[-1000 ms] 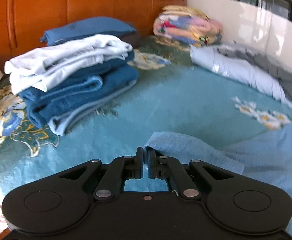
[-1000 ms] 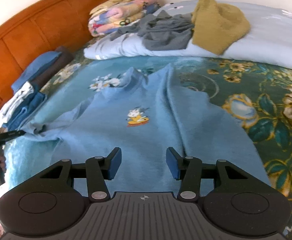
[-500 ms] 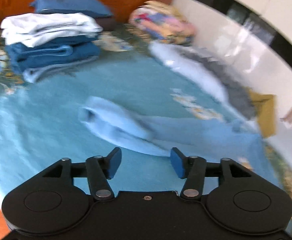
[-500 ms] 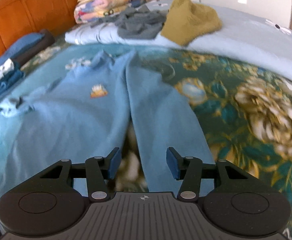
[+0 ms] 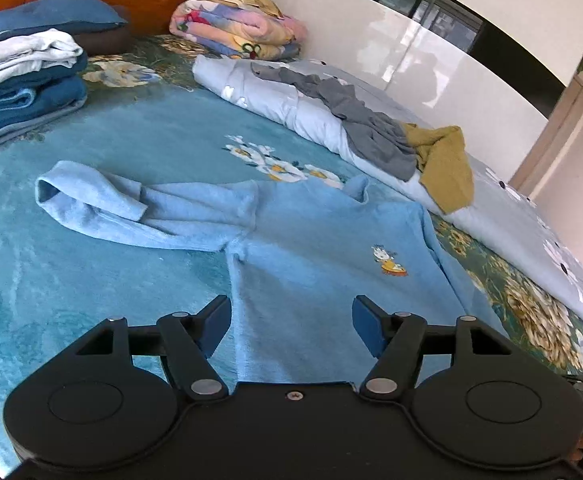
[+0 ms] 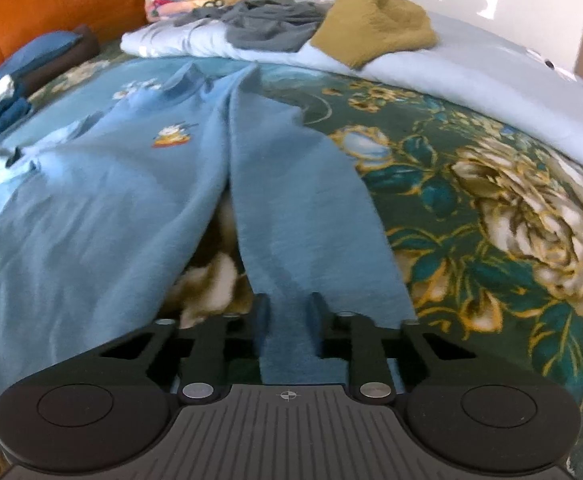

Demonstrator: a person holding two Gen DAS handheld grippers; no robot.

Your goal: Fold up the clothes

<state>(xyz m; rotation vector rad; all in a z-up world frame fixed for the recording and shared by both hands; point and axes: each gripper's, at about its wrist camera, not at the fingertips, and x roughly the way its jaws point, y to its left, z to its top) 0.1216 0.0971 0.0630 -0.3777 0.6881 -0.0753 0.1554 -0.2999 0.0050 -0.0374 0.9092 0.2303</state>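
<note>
A light blue sweater (image 5: 311, 248) with a small cartoon patch (image 5: 387, 260) lies face up on the floral bedspread. Its one sleeve (image 5: 103, 208) lies folded over toward the left. My left gripper (image 5: 291, 312) hovers over the sweater's lower body; its jaws are opening and nothing sits between them. In the right wrist view the sweater (image 6: 111, 184) spreads to the left and its other sleeve (image 6: 303, 200) runs straight down into my right gripper (image 6: 289, 306). Those jaws are closing, with the sleeve's end pinched between the pads.
A stack of folded clothes (image 5: 23, 92) and a blue pillow (image 5: 51, 20) sit by the orange headboard. A rolled floral quilt (image 5: 239, 28) lies at the back. A pale duvet (image 5: 303, 112) along the wall carries a grey garment (image 5: 355, 120) and a mustard one (image 5: 443, 164).
My left gripper let go of the sleeve cuff, opened and swung right over the sweater's body. My right gripper sank onto the other sleeve and closed on it.
</note>
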